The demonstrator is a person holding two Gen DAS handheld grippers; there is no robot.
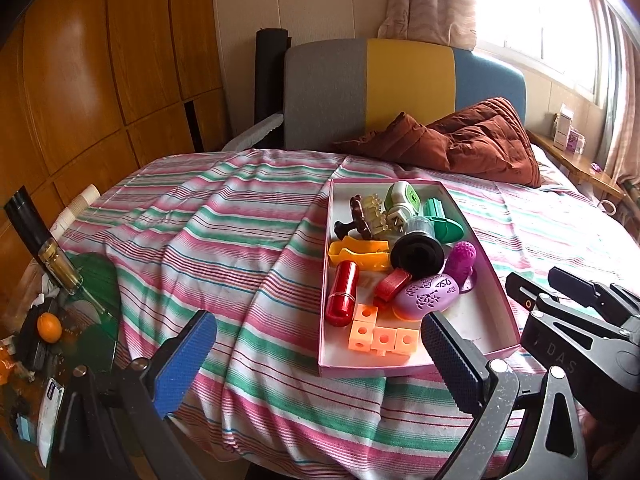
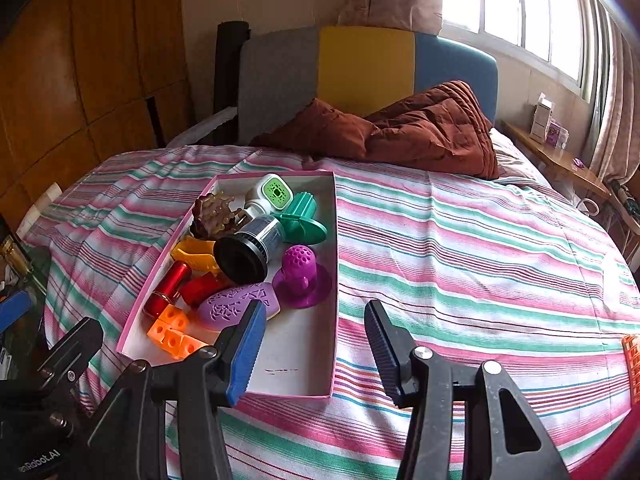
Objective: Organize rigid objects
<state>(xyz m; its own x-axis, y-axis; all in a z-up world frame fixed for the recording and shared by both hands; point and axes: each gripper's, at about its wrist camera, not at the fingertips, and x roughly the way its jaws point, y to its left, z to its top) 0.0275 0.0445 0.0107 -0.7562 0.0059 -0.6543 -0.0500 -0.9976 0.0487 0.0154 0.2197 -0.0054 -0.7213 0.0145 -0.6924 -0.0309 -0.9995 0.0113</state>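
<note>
Reaching into the tray (image 2: 296, 360), its heaped toys could be knocked over the rim by either empty, parted gripper (image 1: 320, 356) (image 2: 316, 344).

I count one shallow pink-rimmed cardboard tray (image 1: 486, 264) at my twelve o'clock. In it: one glossy red plastic cylinder (image 1: 342, 294), four orange plastic cubes (image 1: 378, 334) joined together, two purple plastic pieces, two green ones, one yellow plastic scoop (image 1: 358, 254), one black-capped canister (image 1: 418, 254).

Both grippers, left gripper (image 1: 318, 354) and right gripper (image 2: 314, 350), have black frames, silver screws, one blue pad and one black.
</note>
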